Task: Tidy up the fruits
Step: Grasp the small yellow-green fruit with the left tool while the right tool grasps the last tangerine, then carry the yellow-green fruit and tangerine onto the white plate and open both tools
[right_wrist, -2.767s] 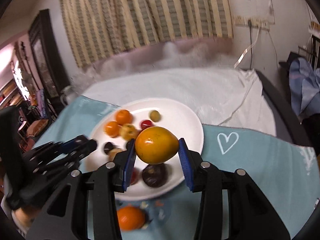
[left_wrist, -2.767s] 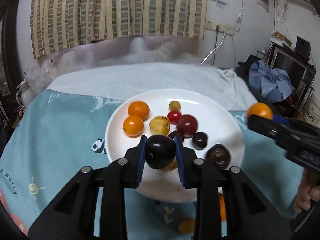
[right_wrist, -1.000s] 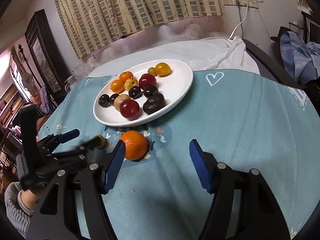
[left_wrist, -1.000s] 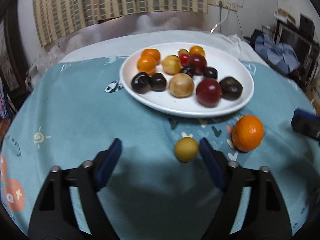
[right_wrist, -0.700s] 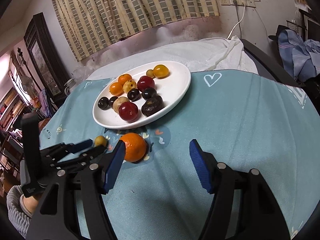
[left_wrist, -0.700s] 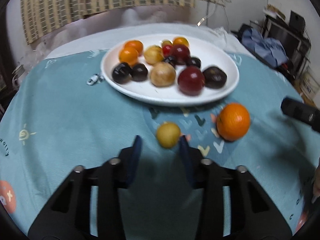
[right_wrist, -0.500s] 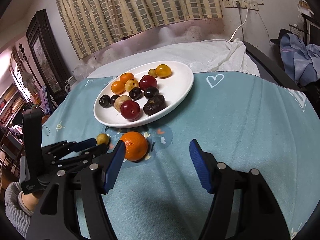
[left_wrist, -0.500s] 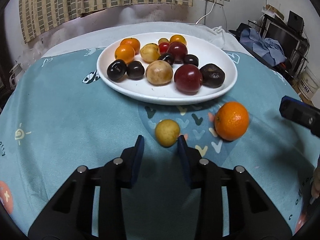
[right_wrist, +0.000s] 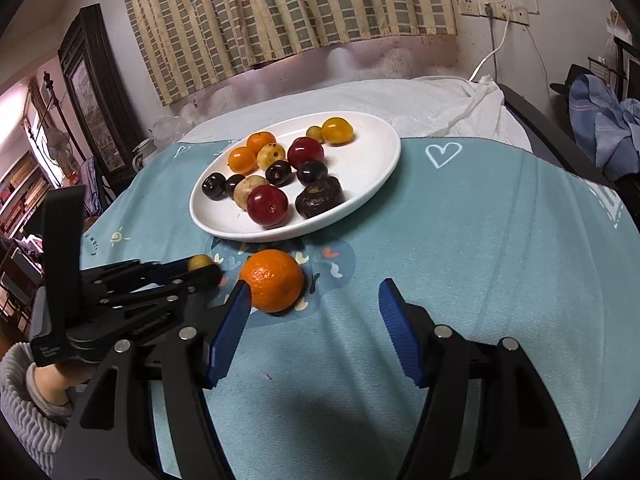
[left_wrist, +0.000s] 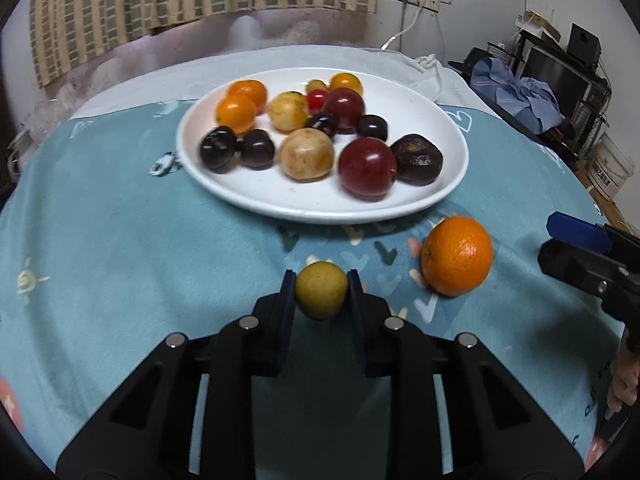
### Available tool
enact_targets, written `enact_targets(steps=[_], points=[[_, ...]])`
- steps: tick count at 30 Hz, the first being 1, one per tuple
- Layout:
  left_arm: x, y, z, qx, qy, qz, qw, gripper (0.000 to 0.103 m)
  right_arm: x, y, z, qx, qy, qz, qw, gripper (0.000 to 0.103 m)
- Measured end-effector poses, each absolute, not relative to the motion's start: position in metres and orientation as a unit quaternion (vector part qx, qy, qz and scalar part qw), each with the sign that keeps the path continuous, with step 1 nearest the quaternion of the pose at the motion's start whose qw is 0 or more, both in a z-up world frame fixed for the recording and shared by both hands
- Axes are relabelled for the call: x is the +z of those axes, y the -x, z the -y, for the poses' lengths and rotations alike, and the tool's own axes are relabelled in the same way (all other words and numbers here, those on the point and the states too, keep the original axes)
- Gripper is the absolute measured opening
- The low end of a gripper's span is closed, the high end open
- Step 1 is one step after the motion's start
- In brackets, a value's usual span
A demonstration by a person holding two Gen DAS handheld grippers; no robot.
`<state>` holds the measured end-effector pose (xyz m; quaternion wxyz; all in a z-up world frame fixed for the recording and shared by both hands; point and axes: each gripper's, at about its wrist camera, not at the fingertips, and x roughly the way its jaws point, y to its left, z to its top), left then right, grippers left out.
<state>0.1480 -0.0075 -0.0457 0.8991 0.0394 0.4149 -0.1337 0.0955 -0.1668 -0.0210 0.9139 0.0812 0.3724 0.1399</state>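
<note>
The left gripper [left_wrist: 321, 294] is squeezing a small yellow fruit [left_wrist: 321, 295] that is sitting on the blue cloth [left_wrist: 120, 248], just in front of the white plate [left_wrist: 452, 192] — its jaws have just been closing, and now both pads are pressing on the fruit's sides. So the step in hand looks like picking up this little fruit. The next move is probably lifting it gently and carrying it over the rim to a bare spot on the plate, without bumping the fruits already there. The right gripper [right_wrist: 314, 310] is standing about half open and is holding nothing. An orange [right_wrist: 273, 286] is lying on the cloth just beyond its left finger, not between the fingers, so that hand would need to slide over before it could grab. The plate is holding many fruits: two small orange ones at the far left, a little orange-yellow one at the back, some dark round ones, two red ones, pale yellow-brown ones, and a dark wrinkly one near the right edge. Only the orange and the small yellow fruit are waiting off the plate — both close beside it.
</note>
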Motion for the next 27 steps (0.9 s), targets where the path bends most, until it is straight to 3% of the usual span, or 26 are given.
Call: enact_targets(steps=[11,22,24,26,27], points=[[-0.021,-0.104,-0.044,-0.096,0.007,-0.381,0.920,0.026,-0.031,-0.106,0.111,0.129,0.029,-0.372,0.919,0.066],[-0.030,-0.105,-0.024,-0.097,-0.038,-0.381,0.919,0.026,-0.050,-0.135,0.102,0.144,0.007,-0.420,0.896,0.066],[-0.029,-0.104,-0.022,-0.096,-0.044,-0.377,0.920,0.026,-0.054,-0.139,0.104,0.151,-0.002,-0.432,0.889,0.064],[-0.027,-0.102,-0.021,-0.091,-0.050,-0.370,0.923,0.026,-0.053,-0.138,0.107,0.155,-0.011,-0.429,0.890,0.046],[-0.026,-0.101,-0.021,-0.088,-0.055,-0.366,0.925,0.026,-0.052,-0.138,0.109,0.161,-0.020,-0.427,0.890,0.045]])
